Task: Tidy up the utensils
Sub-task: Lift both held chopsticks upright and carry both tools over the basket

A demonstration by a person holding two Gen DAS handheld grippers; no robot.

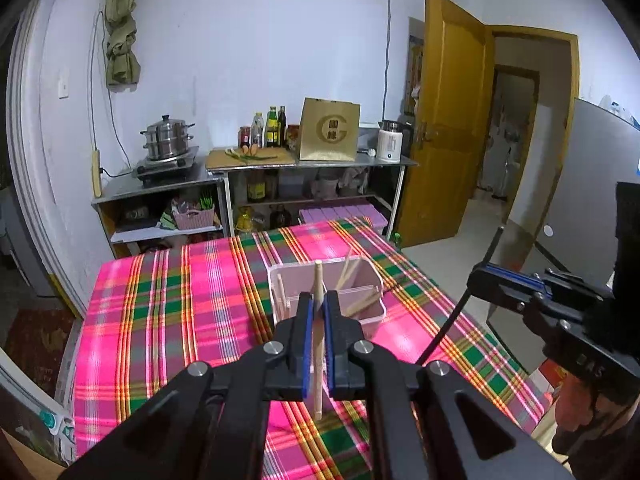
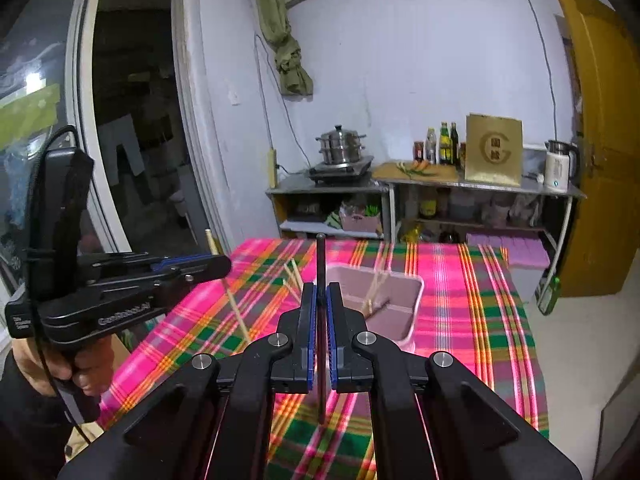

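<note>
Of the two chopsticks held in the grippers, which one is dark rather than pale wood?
The dark chopstick clamped upright in the right gripper; the left gripper holds a pale wooden chopstick.

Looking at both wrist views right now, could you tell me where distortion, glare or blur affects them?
Left wrist view: fisheye bends the window frame; the wooden chopstick in the left gripper stays sharp. Right wrist view: glare in the window glass; the black chopstick reads dark against the plaid tablecloth.
</note>
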